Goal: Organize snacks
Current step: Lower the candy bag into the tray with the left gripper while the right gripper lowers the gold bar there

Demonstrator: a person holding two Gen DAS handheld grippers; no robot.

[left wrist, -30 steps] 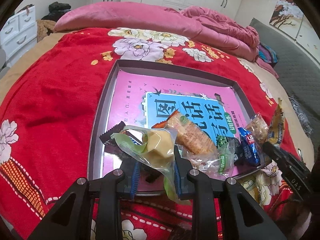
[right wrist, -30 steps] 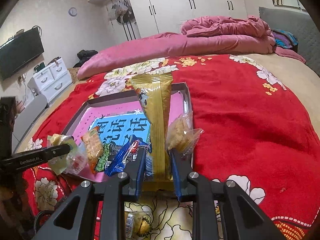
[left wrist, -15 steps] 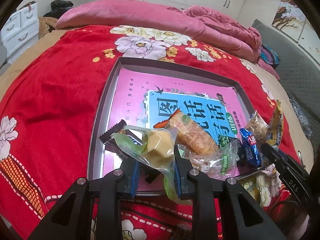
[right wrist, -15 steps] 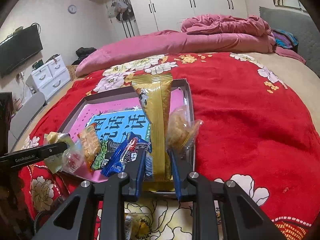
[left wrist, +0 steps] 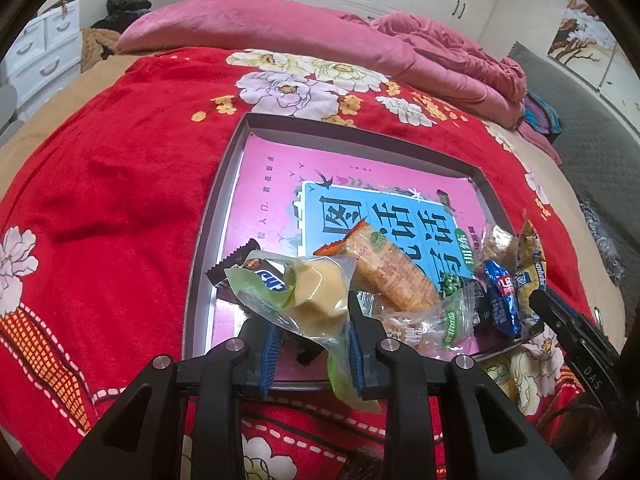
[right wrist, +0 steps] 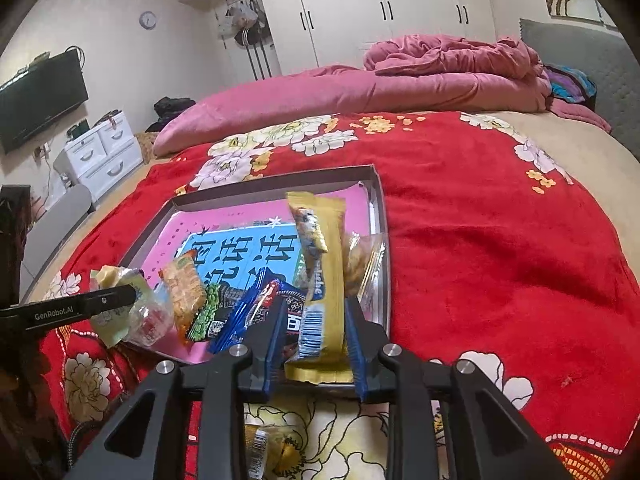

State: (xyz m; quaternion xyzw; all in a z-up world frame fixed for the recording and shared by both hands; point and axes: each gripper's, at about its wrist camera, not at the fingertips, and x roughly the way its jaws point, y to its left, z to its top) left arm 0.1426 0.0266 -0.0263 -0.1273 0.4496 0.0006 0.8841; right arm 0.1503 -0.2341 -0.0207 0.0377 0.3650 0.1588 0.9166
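A shallow grey tray (left wrist: 224,184) with a pink and blue printed liner lies on the red floral bedspread; it also shows in the right wrist view (right wrist: 276,184). My left gripper (left wrist: 312,320) is shut on a clear packet holding a pale yellow cake (left wrist: 316,292), above the tray's near left corner. My right gripper (right wrist: 316,320) is shut on a long gold snack bar (right wrist: 320,256), above the tray's near right corner. An orange cracker pack (left wrist: 388,268), a green pea pack (left wrist: 452,284), a blue wrapper (left wrist: 500,300) and a dark bar (left wrist: 236,264) lie in the tray's near end.
A small wrapped snack (right wrist: 268,448) lies on the bedspread under my right gripper. A clear bag of brown snacks (right wrist: 360,264) leans on the tray's right wall. Pink duvet and pillow (left wrist: 280,28) lie at the bed's far end. White drawers (right wrist: 104,152) stand at left.
Both grippers have moved forward over the tray's near edge with their snacks. The gold bar has tilted a little.
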